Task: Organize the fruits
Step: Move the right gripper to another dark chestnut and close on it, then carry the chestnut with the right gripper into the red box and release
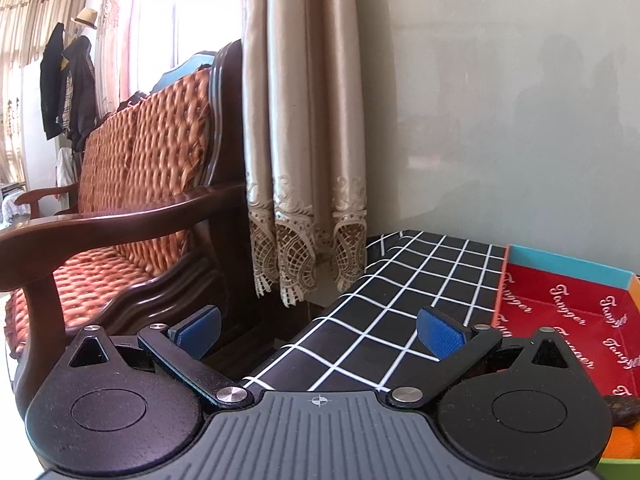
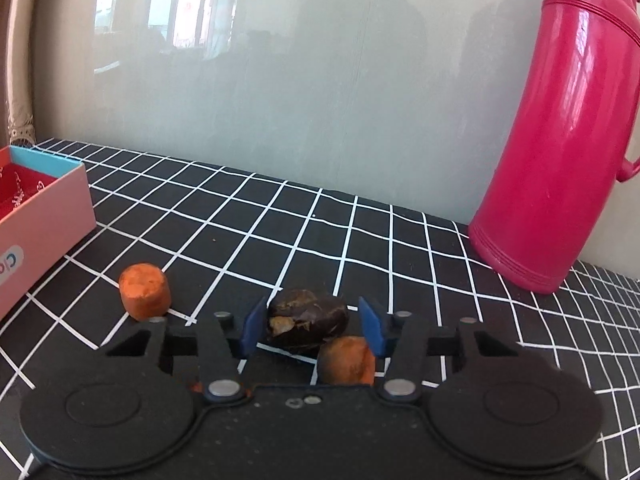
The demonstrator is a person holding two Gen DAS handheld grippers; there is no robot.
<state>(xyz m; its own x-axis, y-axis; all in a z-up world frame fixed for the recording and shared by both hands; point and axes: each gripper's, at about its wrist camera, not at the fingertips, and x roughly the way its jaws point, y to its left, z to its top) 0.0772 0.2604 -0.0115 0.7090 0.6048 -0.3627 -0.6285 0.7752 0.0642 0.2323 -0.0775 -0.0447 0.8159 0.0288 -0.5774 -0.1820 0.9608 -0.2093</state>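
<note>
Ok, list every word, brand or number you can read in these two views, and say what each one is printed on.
"Tangger": white script repeated across the red lining of the open box, left wrist view.
"cl": start of a word on the box's pink outer side, right wrist view; the rest is cut off at the picture's edge.
White marks on the lining in the right wrist view: too small to read.
Pink thermos: no text visible.

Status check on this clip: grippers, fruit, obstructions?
Left gripper open, empty, above table edge. Right gripper straddling dark fruit, pads not yet pressing. Orange piece crowding right pad; box left, thermos clear.
</note>
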